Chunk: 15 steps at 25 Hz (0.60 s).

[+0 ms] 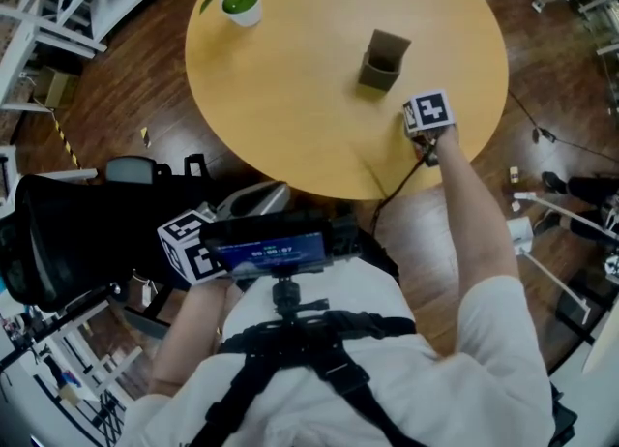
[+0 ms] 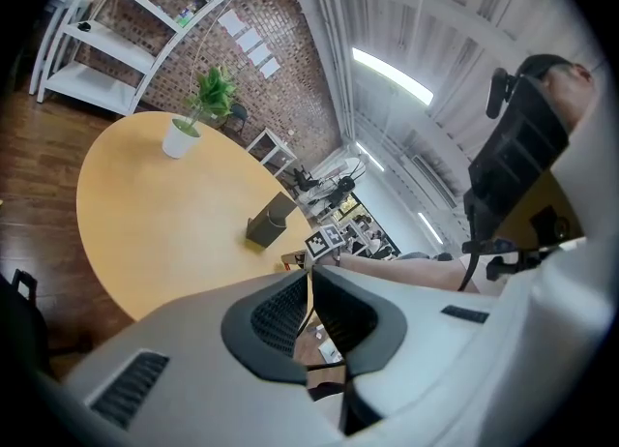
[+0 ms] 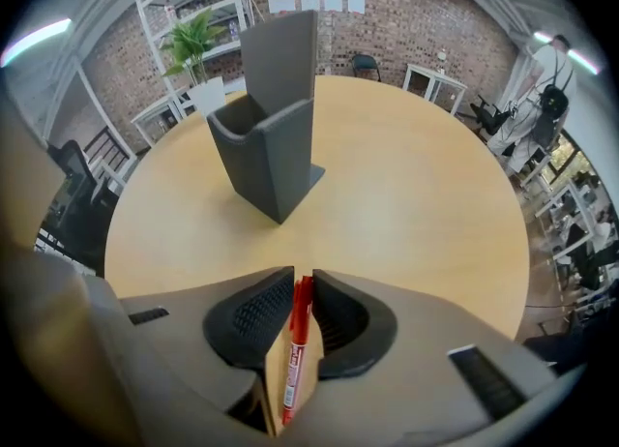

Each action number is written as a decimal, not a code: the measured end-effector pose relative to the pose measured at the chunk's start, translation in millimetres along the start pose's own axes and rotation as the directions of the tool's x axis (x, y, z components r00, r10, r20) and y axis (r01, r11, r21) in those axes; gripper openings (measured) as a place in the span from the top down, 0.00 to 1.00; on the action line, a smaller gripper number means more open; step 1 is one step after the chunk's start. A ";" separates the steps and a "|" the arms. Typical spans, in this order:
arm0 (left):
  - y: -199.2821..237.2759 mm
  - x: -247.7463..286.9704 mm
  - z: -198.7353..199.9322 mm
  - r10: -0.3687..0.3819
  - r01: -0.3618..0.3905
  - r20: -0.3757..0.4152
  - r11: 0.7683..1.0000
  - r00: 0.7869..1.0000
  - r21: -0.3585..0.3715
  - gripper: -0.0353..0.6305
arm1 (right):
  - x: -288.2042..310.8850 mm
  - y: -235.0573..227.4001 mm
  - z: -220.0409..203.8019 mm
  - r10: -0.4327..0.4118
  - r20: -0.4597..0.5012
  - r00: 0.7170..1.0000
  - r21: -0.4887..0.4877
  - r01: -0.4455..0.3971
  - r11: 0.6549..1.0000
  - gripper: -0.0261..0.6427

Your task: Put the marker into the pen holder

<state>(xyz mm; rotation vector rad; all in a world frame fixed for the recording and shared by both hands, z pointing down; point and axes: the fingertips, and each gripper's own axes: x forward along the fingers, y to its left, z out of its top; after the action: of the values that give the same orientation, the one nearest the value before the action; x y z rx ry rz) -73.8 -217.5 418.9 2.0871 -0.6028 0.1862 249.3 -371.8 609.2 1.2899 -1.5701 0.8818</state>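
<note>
At the near right edge of the surface, the right hand-held gripper (image 3: 303,281) is clamped on the marker (image 3: 295,348). Its ribbed black pads (image 3: 253,317) sit tight on both sides of the barrel. The marker runs lengthwise along the jaws, tip fwd, tail back toward the camera. The left hand-held gripper (image 2: 309,276) hangs off the surface by the person's waist, jaws together w/ nothing between.

Step in hand, as I judge it: secure the grasp, then carry. To do it well:
- Keep the squeeze firm; a slim round barrel can roll or slide betw. the pads.
- Lift clear before moving, no dragging.
- Since the marker lies along the jaws, tip the nose down over the opening so it goes in end-first.
- Let go low, inside the rim.

The pen holder (image 3: 271,145) stands just ahead, toward the far side, apart from the marker. It's dark grey, matte, angular, prob. plastic, w/ a tall back wall, a lower front and an open top. The marker is red, smooth, w/ a white printed label. The surface (image 3: 416,193) is round, pale wood-tone, smooth and flat. A white plant pot (image 1: 242,5) sits far left.
</note>
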 end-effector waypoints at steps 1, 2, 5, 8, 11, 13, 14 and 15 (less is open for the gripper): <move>-2.8 1.6 2.4 -0.002 0.002 0.000 1.000 1.000 0.002 0.95 | -10.1 2.7 5.8 0.006 0.042 0.999 0.003 -0.006 1.000 0.85; -6.9 3.8 5.6 -0.008 0.008 0.000 1.000 1.000 0.007 0.95 | -21.7 5.8 11.6 0.012 0.086 0.996 0.004 -0.013 1.000 0.86; -22.0 11.0 16.0 -0.032 0.033 -0.007 0.999 0.999 0.025 0.95 | -59.5 14.0 26.8 0.022 0.211 0.977 -0.005 -0.021 1.000 0.86; -33.0 14.7 20.8 -0.061 0.062 -0.018 0.997 0.998 0.042 0.95 | -99.8 21.7 41.3 0.025 0.311 0.950 -0.028 -0.018 0.999 0.86; -43.4 26.0 25.2 -0.099 0.100 -0.011 0.993 0.995 0.057 0.95 | -136.6 24.5 58.3 0.016 0.395 0.919 -0.037 -0.002 0.999 0.86; -45.4 39.3 27.1 -0.114 0.114 -0.007 0.991 0.993 0.065 0.95 | -150.3 20.6 75.0 0.019 0.466 0.885 -0.030 -0.006 1.000 0.86; -44.7 43.0 27.4 -0.115 0.115 -0.007 0.991 0.993 0.066 0.95 | -156.5 20.2 85.3 0.023 0.506 0.862 -0.023 -0.014 1.000 0.86; -43.6 43.4 27.6 -0.114 0.114 -0.006 0.991 0.994 0.067 0.95 | -162.3 21.5 96.2 0.026 0.545 0.838 -0.012 -0.023 1.000 0.86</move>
<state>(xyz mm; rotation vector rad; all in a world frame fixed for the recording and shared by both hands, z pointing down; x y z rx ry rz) -17.6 -235.5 386.3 2.1792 -0.4807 0.1446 218.9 -400.1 423.9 1.6149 -2.0270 0.5391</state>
